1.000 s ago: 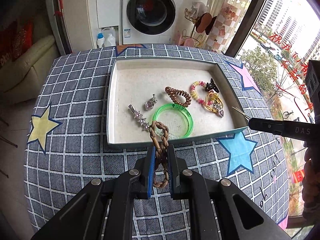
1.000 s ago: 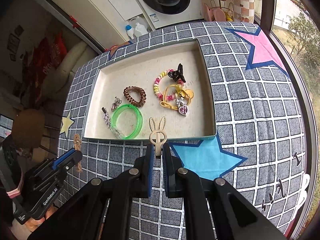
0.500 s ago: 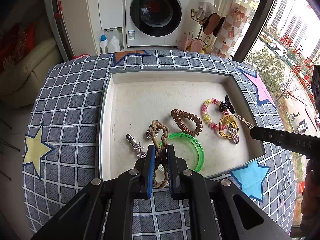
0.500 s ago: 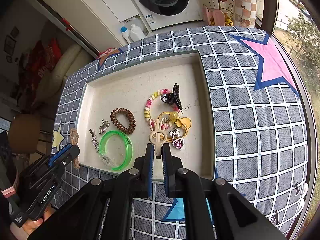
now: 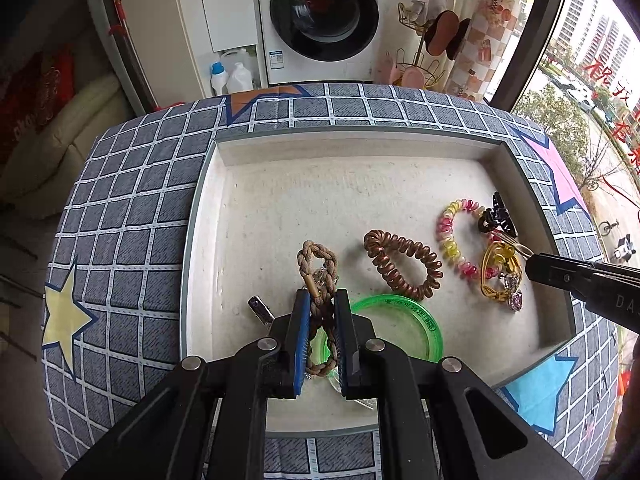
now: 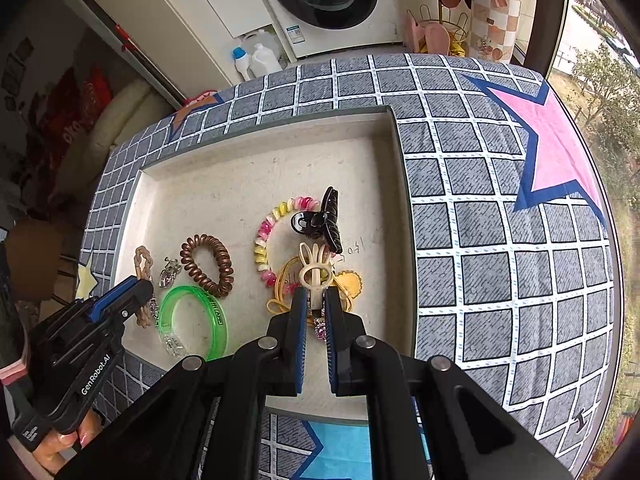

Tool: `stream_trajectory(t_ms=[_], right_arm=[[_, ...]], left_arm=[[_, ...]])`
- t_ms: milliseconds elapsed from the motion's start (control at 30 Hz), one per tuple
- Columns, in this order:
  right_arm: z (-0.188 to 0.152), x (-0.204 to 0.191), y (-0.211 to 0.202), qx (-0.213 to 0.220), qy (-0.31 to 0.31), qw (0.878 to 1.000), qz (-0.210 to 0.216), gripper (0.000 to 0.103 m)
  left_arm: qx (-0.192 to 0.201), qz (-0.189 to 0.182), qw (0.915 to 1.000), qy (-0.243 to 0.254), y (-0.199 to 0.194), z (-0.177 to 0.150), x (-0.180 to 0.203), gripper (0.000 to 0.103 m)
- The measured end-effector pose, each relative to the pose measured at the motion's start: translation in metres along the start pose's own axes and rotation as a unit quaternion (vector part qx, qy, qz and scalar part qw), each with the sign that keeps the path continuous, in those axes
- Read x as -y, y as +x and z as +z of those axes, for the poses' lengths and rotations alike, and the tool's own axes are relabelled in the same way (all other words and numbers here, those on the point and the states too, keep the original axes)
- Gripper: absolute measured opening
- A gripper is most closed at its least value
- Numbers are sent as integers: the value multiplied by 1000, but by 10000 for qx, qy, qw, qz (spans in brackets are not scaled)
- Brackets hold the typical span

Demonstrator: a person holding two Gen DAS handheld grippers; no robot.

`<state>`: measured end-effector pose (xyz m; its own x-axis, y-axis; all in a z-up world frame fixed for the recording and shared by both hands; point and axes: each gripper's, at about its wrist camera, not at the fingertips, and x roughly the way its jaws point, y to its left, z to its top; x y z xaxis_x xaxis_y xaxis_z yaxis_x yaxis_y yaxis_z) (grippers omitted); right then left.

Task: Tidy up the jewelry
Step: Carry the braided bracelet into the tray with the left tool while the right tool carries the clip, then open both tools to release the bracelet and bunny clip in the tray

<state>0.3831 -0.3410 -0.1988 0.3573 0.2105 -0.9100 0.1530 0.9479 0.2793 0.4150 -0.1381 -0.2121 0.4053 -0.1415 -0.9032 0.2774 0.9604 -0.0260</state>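
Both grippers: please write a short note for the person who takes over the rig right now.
Left gripper: shut on the braided brown bracelet, held over the tray near the green bangle.
Right gripper: shut on the cream rabbit-ear clip, held over the yellow hair tie.
Already in the tray: brown spiral tie, pink-yellow spiral tie, black claw clip, silver clip.
Left to do: set down both held pieces in the tray and release.

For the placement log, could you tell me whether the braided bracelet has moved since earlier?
Yes. The braided bracelet went from outside the tray's near wall to over the tray floor.
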Motion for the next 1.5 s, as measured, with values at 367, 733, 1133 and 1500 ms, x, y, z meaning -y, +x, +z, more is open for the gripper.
stream_trajectory(t_ms=[367,733,1133,1500], right_arm=[[-3,5,13,-245,84,9997,13,10],[-7,7,20,-415,166,9990,81,13],[-4,5,7,-266,383,9981,397,40],[0,1,-3,-122,547,9967,585,40]], left_arm=[[-116,166,9998,42,13,-3,2,24],[-202,377,9990,95,17,-6,2,25],[-105,351,9993,78,8,-2,0,25],[390,459,9982,-4,-16,0,0,103]])
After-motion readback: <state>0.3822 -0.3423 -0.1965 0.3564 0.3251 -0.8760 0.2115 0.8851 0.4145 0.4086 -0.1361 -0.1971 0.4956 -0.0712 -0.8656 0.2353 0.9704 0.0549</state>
